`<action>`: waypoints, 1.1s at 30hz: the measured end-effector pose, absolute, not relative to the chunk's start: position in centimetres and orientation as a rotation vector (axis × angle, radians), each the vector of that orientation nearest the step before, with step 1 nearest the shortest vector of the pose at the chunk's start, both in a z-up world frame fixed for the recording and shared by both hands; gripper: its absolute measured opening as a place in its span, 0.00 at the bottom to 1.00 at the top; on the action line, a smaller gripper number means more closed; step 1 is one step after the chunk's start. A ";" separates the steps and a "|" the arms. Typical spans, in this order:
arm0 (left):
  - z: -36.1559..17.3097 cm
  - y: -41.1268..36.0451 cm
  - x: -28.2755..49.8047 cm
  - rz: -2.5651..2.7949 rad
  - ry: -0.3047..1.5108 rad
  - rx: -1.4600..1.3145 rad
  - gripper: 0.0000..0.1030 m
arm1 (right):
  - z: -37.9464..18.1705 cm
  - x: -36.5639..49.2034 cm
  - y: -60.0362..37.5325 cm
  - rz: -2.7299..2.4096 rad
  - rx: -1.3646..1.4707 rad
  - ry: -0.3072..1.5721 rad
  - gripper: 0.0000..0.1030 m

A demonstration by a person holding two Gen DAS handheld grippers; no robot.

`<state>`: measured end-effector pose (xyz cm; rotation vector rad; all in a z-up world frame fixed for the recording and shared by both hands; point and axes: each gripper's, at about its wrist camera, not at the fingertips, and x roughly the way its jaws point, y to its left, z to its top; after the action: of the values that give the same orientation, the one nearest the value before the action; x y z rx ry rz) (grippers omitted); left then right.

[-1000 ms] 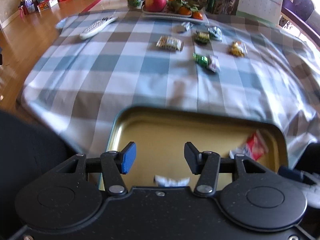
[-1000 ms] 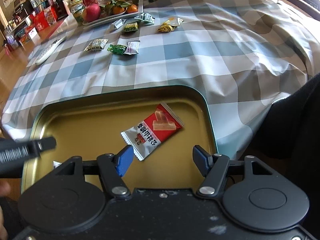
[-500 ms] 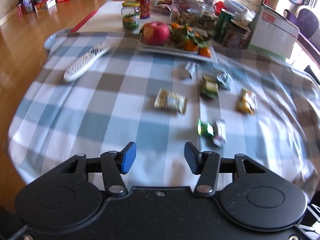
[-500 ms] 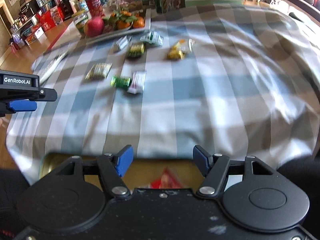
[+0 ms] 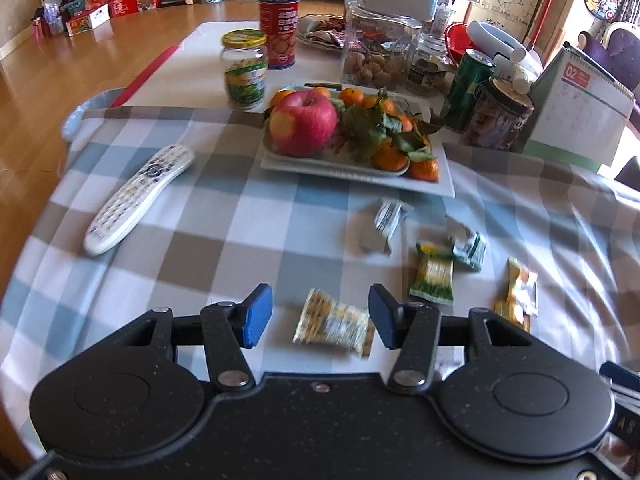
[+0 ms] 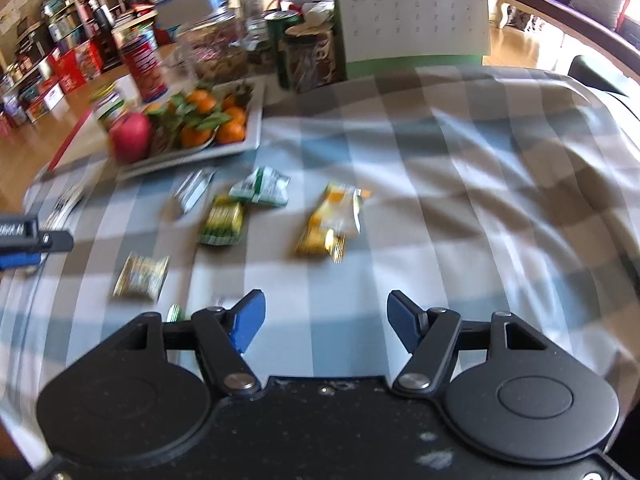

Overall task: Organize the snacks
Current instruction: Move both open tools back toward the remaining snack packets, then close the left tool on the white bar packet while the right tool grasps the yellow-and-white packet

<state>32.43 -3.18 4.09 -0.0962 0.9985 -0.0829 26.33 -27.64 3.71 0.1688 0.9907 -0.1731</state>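
My left claw (image 5: 320, 316) hangs spread wide over the checked cloth (image 5: 224, 216), holding nothing. Between its tips lies a speckled tan packet (image 5: 334, 324), flat, a bit blurred, crimped at both ends. Beyond it to the right lie a green-and-yellow packet (image 5: 432, 278), a pale green one (image 5: 470, 246) touching its far corner, a silver one (image 5: 386, 218) nearer the fruit plate (image 5: 446, 186), and an orange-yellow one (image 5: 520, 292) off to the right. My right claw (image 6: 325, 322) is also spread and empty, over bare cloth, with the orange-yellow packet (image 6: 330, 226) ahead of it.
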 end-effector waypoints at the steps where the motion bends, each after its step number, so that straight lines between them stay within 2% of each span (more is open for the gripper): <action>1: 3.9 -3.4 33.0 -0.089 0.997 -0.093 0.57 | 3.6 27.4 -28.0 -0.181 0.174 0.987 0.68; 9: 2.6 -5.5 36.9 -0.122 0.962 -0.033 0.57 | 1.6 34.4 -30.2 -0.245 0.225 0.977 0.68; 13: 1.4 -5.3 37.5 -0.158 0.950 -0.105 0.57 | -0.2 36.6 -32.0 -0.285 0.296 0.991 0.68; 16: 0.6 -5.6 38.2 -0.162 0.983 -0.127 0.57 | -1.5 37.3 -33.1 -0.323 0.346 0.991 0.68; 25: 0.1 -7.1 38.7 -0.193 0.931 -0.084 0.57 | -4.5 39.3 -33.4 -0.372 0.398 0.996 0.70; 33: -0.9 -7.0 39.5 -0.187 0.934 -0.104 0.57 | -6.5 40.3 -32.3 -0.414 0.326 0.994 0.70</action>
<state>39.47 -6.95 -0.89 -0.1040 0.9338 -0.1873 40.30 -32.30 -6.48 0.3257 0.9940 -0.4141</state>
